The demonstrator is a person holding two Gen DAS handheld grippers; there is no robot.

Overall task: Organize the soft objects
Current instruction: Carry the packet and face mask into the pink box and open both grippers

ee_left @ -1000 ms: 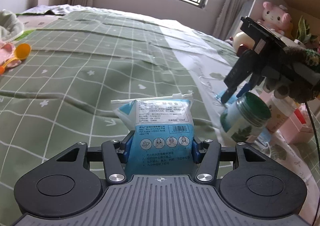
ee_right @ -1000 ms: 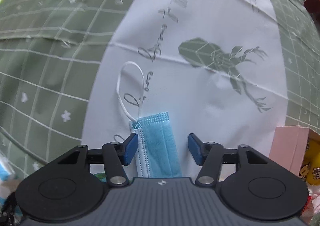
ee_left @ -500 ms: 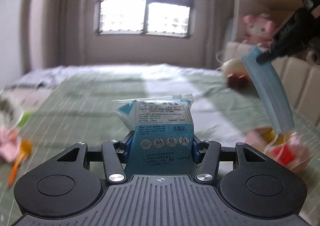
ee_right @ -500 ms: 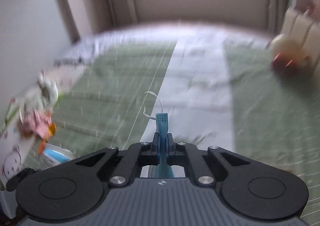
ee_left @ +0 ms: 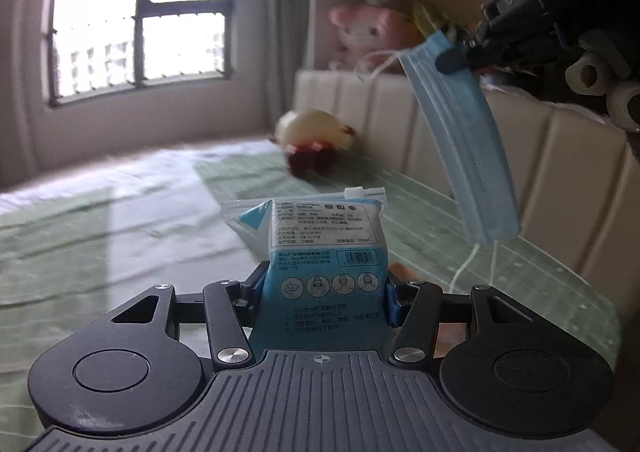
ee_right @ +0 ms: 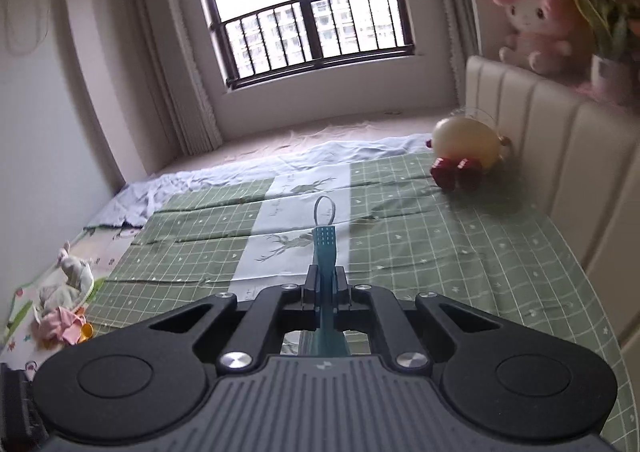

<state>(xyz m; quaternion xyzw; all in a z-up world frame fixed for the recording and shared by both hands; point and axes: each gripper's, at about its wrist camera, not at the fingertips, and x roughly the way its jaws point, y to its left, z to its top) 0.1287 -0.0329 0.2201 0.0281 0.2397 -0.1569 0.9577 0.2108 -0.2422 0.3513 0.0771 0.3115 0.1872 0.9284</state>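
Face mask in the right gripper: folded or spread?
Folded. The face mask hangs as a narrow doubled strip from the right gripper, ear loops dangling; the right wrist view shows it edge-on between shut jaws.

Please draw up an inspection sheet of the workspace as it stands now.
Surface: green checked bedspread, rumpled.
Job's things: blue face mask and mask packet, both held in the air.
Clutter: round plush by the headboard; toys at the bed's edge.
Grippers: left gripper shut on the packet; right gripper shut on the mask.
Cables: nothing seen.
Surroundings: window; pink plush on a shelf.
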